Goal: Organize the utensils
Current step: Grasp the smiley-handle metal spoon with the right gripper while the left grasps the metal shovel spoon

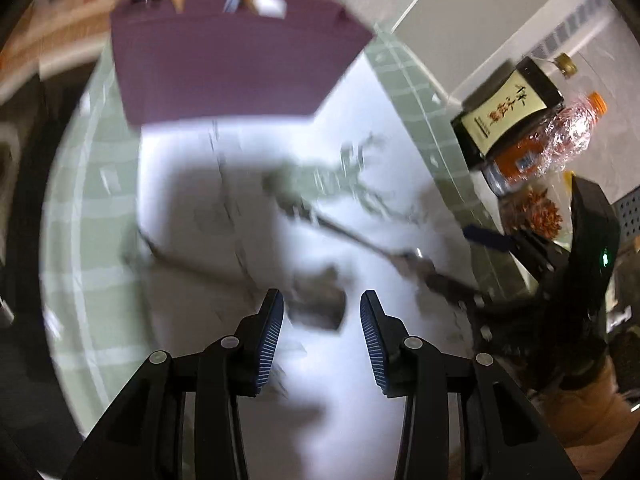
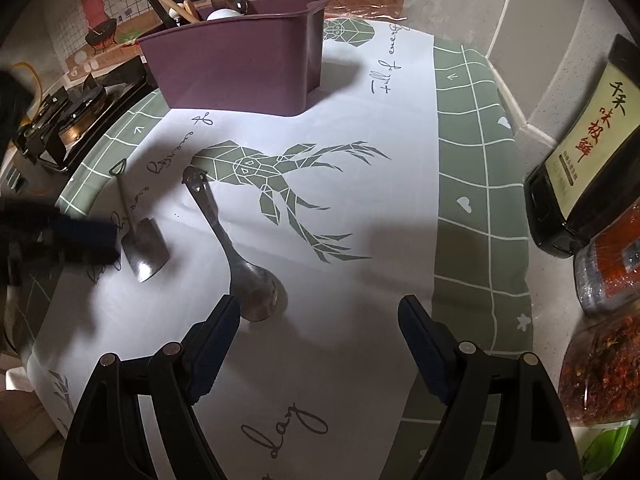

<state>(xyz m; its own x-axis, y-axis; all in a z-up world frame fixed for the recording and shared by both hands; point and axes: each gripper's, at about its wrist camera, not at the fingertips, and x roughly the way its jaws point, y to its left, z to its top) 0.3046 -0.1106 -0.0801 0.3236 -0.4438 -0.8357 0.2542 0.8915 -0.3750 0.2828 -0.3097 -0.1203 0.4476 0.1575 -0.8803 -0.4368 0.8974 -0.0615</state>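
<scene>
Spoons, two of them, lie loose on the cloth, and the coming move turns on how each sits against the nearer jaws. The ladle-like spoon (image 2: 240,248) has its bowl just beyond the left finger of the right gripper (image 2: 320,312), slightly left of the gap, with its handle running away toward the far left. The jaws of this gripper are spread wide with nothing between them, so a small shift left would probably put the bowl or the lower handle between the fingers. The shovel-shaped spoon (image 2: 140,236) lies farther left, its blade near and its handle pointing far. The left gripper (image 1: 322,332) is the closer one to it: in the right wrist view its blurred fingertip shows just beside the blade, though contact cannot be judged. Its jaws stand partly apart and pinch nothing. The left wrist view is smeared, and a dark shape on the cloth just beyond the jaws is likely that blade.

The tablecloth (image 2: 468,184) is white with a green grid border and a deer drawing. A purple bin (image 2: 236,72) at the far side already holds upright utensils and is probably the destination. A stove (image 2: 68,120) sits at far left; a dark sauce bottle (image 2: 580,172) and jars of chili (image 2: 604,372) stand at right.
</scene>
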